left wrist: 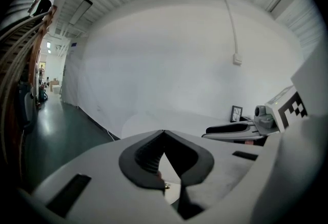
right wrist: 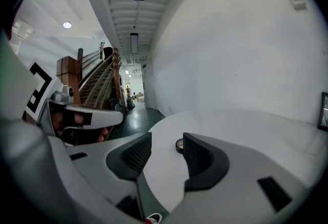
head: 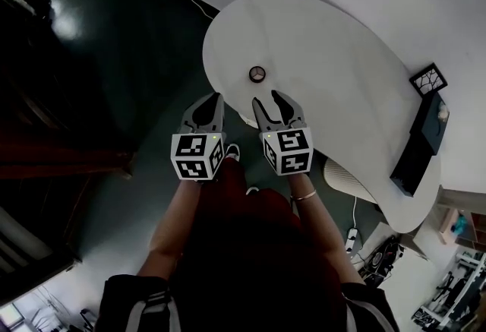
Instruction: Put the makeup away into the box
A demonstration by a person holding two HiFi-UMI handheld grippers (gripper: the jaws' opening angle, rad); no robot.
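The left gripper (head: 211,102), jaws together and empty, hangs short of the table (head: 334,42) edge, seemingly spare. Beside it the right gripper (head: 267,99), jaws apart and empty, points at the round makeup pot (head: 257,74) just ahead, likely to grasp it; the box (head: 425,142) sits far off to its right

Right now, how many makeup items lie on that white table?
1: a small round pot near the table's edge, just ahead of the right gripper. Others may hide in the dark box.
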